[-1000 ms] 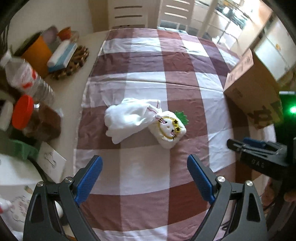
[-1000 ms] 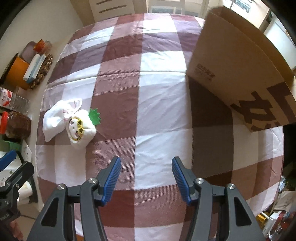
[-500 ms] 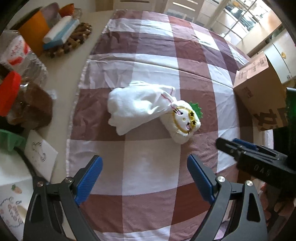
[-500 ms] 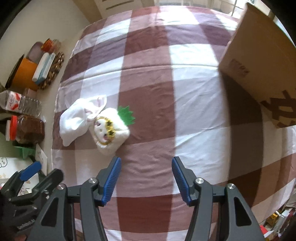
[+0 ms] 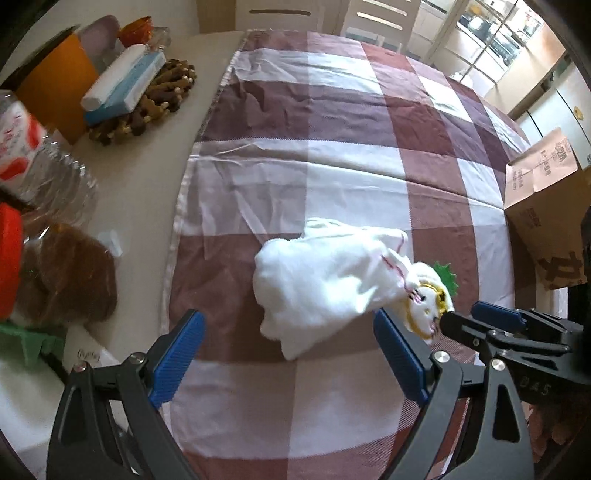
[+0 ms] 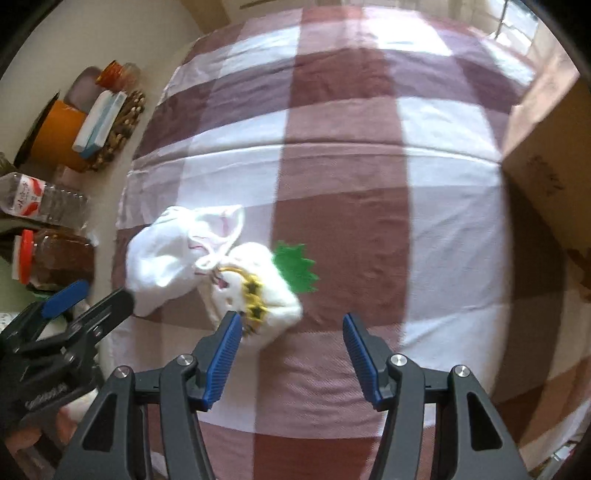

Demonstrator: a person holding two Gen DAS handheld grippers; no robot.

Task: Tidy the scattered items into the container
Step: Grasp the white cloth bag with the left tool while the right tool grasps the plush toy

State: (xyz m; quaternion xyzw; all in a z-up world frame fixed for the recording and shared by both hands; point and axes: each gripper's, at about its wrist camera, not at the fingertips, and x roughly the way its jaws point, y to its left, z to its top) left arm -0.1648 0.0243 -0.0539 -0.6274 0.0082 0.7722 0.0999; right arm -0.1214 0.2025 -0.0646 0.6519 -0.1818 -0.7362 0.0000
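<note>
A crumpled white cloth [image 5: 325, 280] lies on the checked tablecloth [image 5: 332, 177], touching a white plush toy [image 6: 258, 291] with a yellow-ringed face and green leaves. My left gripper [image 5: 290, 349] hangs open just short of the cloth, nothing between its blue pads. In the right wrist view my right gripper [image 6: 291, 347] is open too, its left pad at the plush's near edge. The brown cardboard box [image 5: 546, 206] stands at the right; it also shows in the right wrist view [image 6: 546, 155]. Each gripper appears in the other's view: the right one [image 5: 517, 332], the left one [image 6: 62, 325].
Along the bare table strip on the left stand a red-lidded jar [image 5: 48, 280], a plastic bottle [image 5: 40, 162], an orange container [image 5: 55, 88] and a blue-white pack on a beaded trivet [image 5: 147, 99]. White chairs [image 5: 373, 18] stand beyond the far edge.
Both grippers have sunk and closed in on the cloth and plush, which now sit much larger and right at the fingertips. Their jaws keep the same width.
</note>
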